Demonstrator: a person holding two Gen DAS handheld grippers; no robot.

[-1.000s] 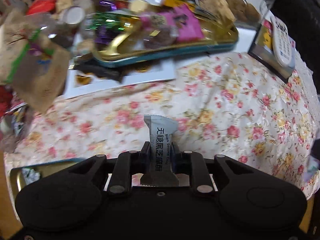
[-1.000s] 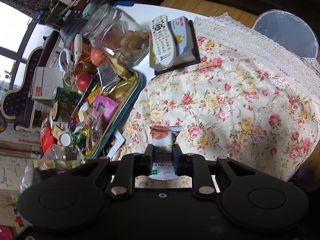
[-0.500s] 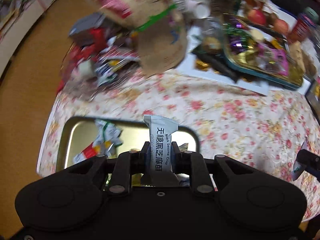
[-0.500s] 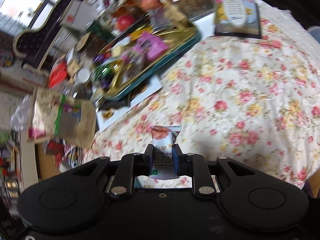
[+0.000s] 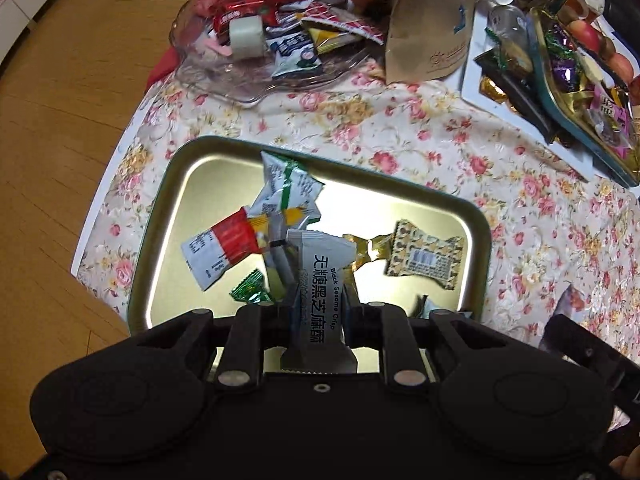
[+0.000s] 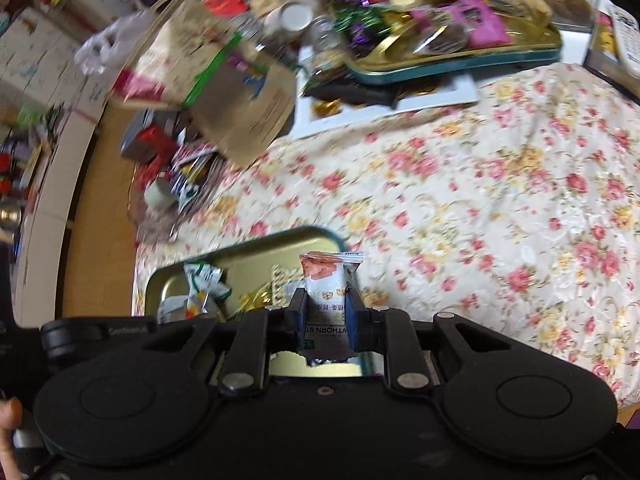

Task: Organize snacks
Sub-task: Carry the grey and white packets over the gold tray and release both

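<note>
Grey sesame packet (image 5: 320, 280) points forward, seemingly upright.

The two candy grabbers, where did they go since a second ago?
Both swung away from the crowded tray at the back toward the gold tray near the table edge. The left gripper now hangs over it; the right gripper is at its corner. Nothing was let go: the jaws stay shut on the black sesame crisp packet and the hawthorn snack packet.

My worktop wears a cream floral-print tablecloth (image 5: 420, 128). Wooden plank flooring (image 5: 60, 92) runs past its left edge, and a white remote control (image 6: 626, 36) lies at its far right corner.
</note>
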